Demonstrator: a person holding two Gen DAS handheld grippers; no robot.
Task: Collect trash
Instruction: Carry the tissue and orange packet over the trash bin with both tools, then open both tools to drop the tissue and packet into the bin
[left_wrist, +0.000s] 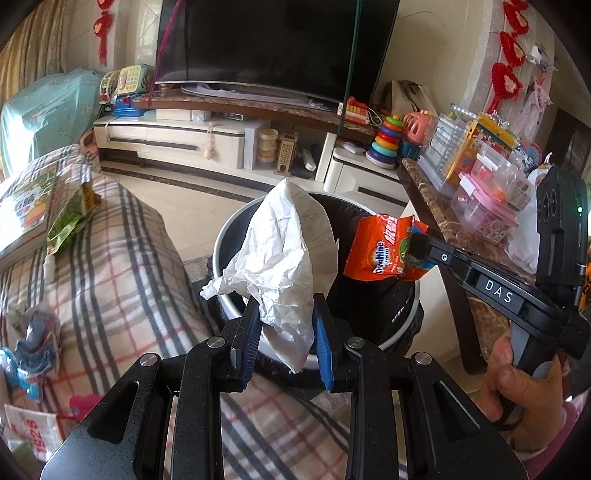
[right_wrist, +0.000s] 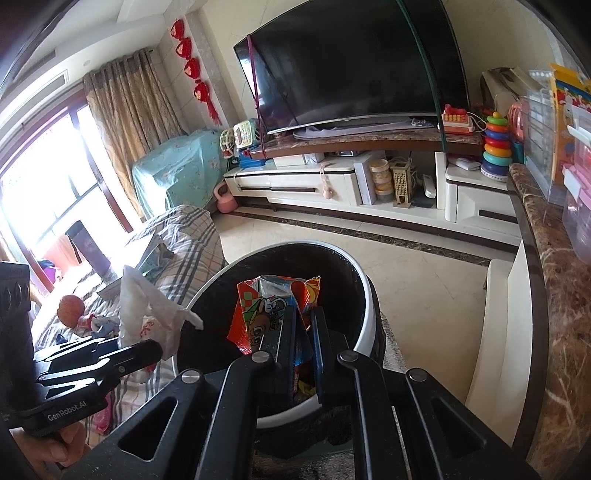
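My left gripper (left_wrist: 285, 308) is shut on a crumpled white paper (left_wrist: 284, 254) and holds it over the near rim of a round white trash bin (left_wrist: 229, 306) lined with a black bag. My right gripper (right_wrist: 303, 317) is shut on an orange Ovaltine snack wrapper (right_wrist: 266, 306) and holds it above the bin's open mouth (right_wrist: 371, 321). In the left wrist view the right gripper (left_wrist: 419, 243) comes in from the right with the wrapper (left_wrist: 380, 249). In the right wrist view the left gripper (right_wrist: 155, 349) and the white paper (right_wrist: 147, 314) are at the left.
A plaid-covered sofa (left_wrist: 110, 266) lies left of the bin with a green snack packet (left_wrist: 70, 218), a book (left_wrist: 26, 210) and small items on it. A marble table (left_wrist: 443, 221) with plastic boxes stands on the right. A TV stand (left_wrist: 207, 136) is behind.
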